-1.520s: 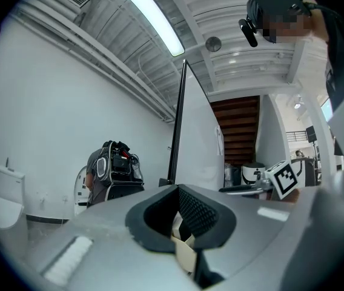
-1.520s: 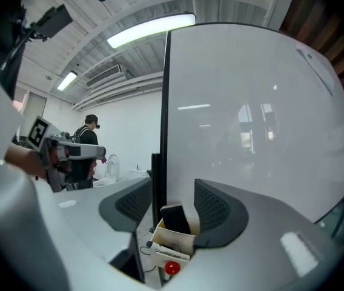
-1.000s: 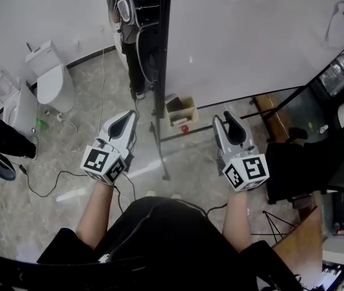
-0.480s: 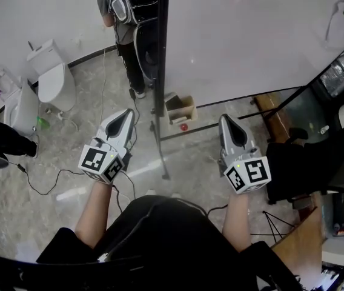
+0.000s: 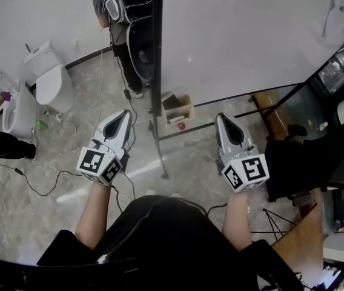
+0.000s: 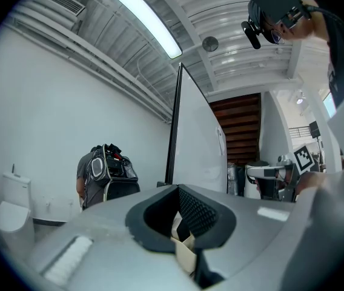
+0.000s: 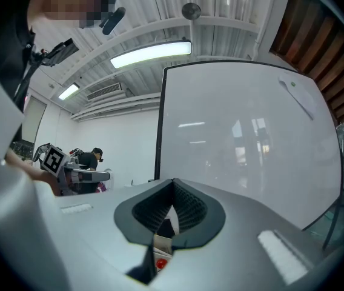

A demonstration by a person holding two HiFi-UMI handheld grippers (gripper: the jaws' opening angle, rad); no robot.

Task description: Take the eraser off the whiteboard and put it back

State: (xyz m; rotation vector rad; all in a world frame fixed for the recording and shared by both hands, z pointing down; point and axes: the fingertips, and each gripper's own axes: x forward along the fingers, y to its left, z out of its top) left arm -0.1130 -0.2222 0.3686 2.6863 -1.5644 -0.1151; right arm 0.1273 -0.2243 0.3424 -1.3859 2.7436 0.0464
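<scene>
A large whiteboard stands ahead on a dark frame and also fills the right gripper view. A small pale object clings near its far upper right corner, too faint to name; it shows as well in the right gripper view. My left gripper hangs level over the floor, left of the board's post, jaws together and empty. My right gripper is level too, well short of the board's lower edge, its jaws shut on nothing.
A cardboard box with a red object beside it sits at the foot of the board's post. A person with a backpack stands behind. Toilets stand left, cables cross the floor, a black chair is right.
The right gripper's jaws, apart a second ago, have come together. Both hands stay where they were. The person with the backpack has shifted slightly.
</scene>
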